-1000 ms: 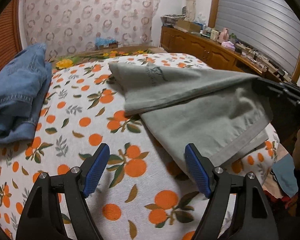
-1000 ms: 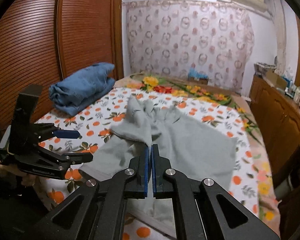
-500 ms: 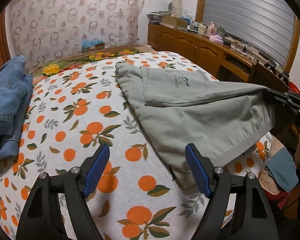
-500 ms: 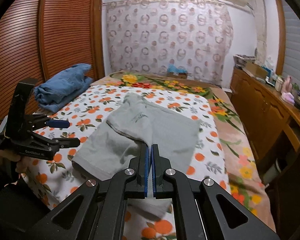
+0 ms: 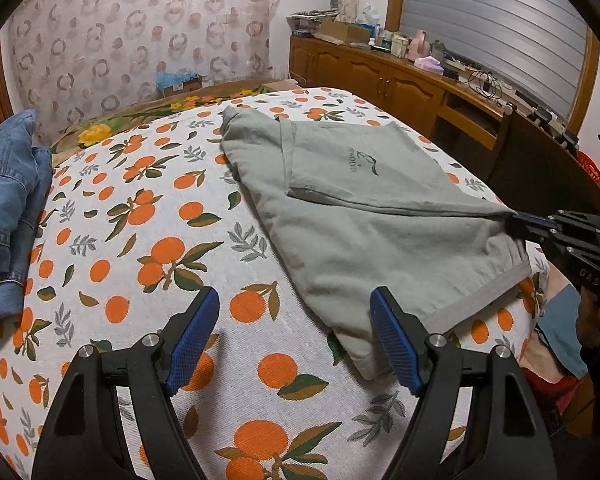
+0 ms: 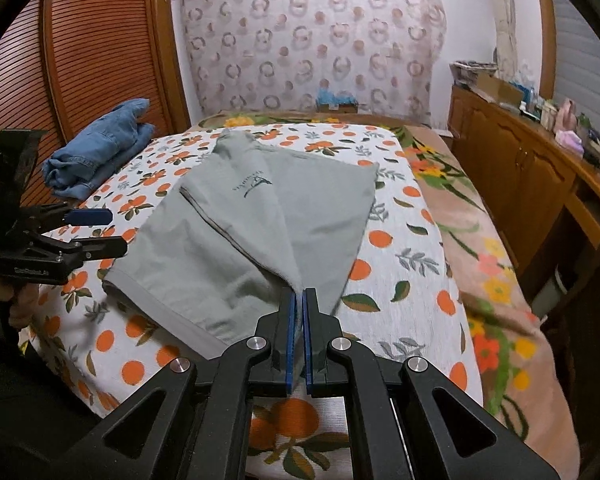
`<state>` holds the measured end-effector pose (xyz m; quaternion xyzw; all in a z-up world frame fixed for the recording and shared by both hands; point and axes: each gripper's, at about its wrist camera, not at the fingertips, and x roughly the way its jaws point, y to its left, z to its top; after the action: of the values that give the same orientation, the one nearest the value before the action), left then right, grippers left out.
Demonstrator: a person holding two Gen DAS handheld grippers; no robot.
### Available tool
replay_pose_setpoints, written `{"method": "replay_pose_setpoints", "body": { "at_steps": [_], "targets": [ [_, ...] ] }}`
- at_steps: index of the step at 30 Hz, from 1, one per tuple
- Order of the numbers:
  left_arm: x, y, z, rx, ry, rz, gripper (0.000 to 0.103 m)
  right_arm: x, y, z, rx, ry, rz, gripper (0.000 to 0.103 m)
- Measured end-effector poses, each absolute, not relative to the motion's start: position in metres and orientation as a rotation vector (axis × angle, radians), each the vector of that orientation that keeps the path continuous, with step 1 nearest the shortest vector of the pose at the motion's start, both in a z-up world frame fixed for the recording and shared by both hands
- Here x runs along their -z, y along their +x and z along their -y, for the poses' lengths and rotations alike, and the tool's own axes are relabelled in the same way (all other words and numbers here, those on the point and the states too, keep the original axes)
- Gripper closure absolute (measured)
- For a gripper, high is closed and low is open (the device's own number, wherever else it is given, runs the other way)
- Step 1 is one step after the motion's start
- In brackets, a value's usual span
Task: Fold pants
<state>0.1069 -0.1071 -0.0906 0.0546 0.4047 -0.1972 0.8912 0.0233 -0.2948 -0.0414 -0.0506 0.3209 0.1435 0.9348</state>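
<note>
Grey-green pants [image 5: 360, 216] lie spread on the orange-print bedsheet [image 5: 140, 220], one layer folded over with a small logo on top. My right gripper [image 6: 299, 296] is shut on a pinched corner of the pants [image 6: 260, 216] near the bed's front edge, and the cloth runs taut from its pads. The left wrist view shows that right gripper [image 5: 528, 222] holding the tip of the fold. My left gripper [image 5: 294, 296] stands open just above the sheet, its right finger beside the hem's near corner and nothing between its pads. It appears at the left [image 6: 114, 229] in the right wrist view.
Folded blue jeans [image 6: 100, 152] rest at the bed's far left [image 5: 8, 200]. A wooden dresser [image 6: 520, 160] with clutter on top runs along the right wall. Slatted wardrobe doors [image 6: 92, 60] stand on the left. A hand [image 6: 16, 300] grips the left tool.
The right gripper has drawn its held corner toward the bed's front edge and lower, and the bunched pants have settled flatter. The left gripper shifted along the sheet toward the hem and stayed open.
</note>
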Motion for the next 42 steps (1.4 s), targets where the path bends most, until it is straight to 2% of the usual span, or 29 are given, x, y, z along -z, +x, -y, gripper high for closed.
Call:
{"method": "replay_pose_setpoints", "body": {
  "at_steps": [12,16,18,28,42],
  "targets": [
    [0.095,0.109,0.106,0.405,0.104,-0.844,0.024,0.045,0.027,0.298,-0.291,-0.096,-0.665,0.1],
    [0.094,0.112,0.104,0.398,0.097,-0.838,0.024,0.041,0.028,0.303,-0.286,-0.085,-0.659,0.087],
    [0.092,0.116,0.102,0.393,0.098,-0.832,0.024,0.036,0.029,0.305,-0.285,-0.083,-0.643,0.074],
    [0.079,0.149,0.09,0.373,0.098,-0.817,0.024,0.02,0.057,0.273,-0.383,-0.139,-0.615,0.073],
    [0.076,0.183,0.074,0.365,0.097,-0.83,0.024,0.027,0.133,0.223,-0.51,-0.192,-0.689,0.073]
  ]
}}
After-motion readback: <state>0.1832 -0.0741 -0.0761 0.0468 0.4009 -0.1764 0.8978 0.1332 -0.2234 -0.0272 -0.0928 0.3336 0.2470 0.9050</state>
